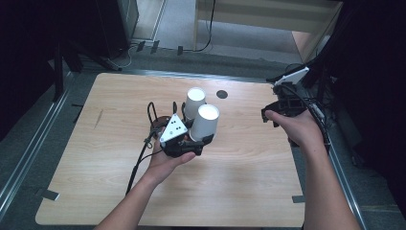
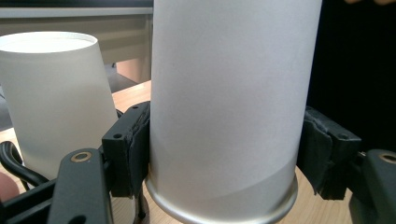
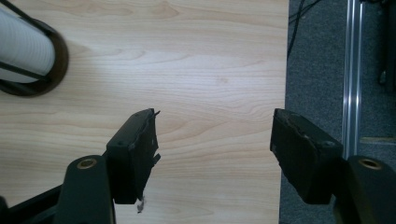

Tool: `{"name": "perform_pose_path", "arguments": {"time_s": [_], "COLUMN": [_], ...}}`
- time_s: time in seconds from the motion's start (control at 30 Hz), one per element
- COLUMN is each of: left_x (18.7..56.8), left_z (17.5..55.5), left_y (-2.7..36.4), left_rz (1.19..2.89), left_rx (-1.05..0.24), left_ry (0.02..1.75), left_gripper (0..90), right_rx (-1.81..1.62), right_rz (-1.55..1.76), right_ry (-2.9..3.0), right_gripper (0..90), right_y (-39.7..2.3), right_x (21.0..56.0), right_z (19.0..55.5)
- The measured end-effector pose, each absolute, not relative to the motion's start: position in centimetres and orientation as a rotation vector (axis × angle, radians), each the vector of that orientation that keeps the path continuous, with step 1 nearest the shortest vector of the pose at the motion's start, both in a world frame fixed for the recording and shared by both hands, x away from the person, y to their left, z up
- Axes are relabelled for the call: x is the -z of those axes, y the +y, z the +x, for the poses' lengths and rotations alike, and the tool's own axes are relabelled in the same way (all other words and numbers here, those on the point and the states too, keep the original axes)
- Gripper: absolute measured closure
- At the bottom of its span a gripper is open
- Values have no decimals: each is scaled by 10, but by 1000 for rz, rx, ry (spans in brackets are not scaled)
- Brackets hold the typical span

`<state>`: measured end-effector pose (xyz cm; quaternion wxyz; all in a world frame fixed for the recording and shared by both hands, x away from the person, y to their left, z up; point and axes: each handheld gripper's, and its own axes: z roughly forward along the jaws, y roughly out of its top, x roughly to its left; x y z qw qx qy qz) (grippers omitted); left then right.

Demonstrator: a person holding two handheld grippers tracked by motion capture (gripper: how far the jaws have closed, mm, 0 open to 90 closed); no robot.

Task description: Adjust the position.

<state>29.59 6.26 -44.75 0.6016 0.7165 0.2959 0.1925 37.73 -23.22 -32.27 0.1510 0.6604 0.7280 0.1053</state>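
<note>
Paper cup (image 2: 224, 107) clamped between left gripper (image 1: 191, 143) fingers, right gripper (image 3: 212, 154) fingers apart, nothing between

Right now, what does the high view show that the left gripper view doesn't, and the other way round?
High view alone: the whole wooden table, a dark round spot on it, the right gripper near its right edge, and both forearms. Left gripper view alone: a close look at the black pads pressing the sides of the held cup. Shared: that white cup in the left gripper and the second white cup beside it.
</note>
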Motion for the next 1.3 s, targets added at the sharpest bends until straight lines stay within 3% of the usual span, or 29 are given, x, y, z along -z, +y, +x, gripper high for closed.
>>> {"name": "perform_pose_path", "arguments": {"time_s": [0.27, 0.9, 1.13, 1.3], "left_x": [447, 444, 445, 448], "left_z": [295, 294, 294, 293], "left_y": [65, 71, 72, 71], "left_rz": [1660, 1673, 1690, 1692], "left_rx": [-442, -436, -436, -433], "left_ry": [686, 679, 683, 685], "left_gripper": [275, 275, 275, 275], "right_rx": [-404, -749, -993, -1181], "right_rz": [1857, 1614, 1556, 1439], "right_ry": [2028, 1727, 1638, 1613], "right_gripper": [327, 341, 290, 198], "right_y": [-255, -252, -244, -227], "right_x": [365, 452, 463, 461], "right_z": [366, 306, 281, 266]}}
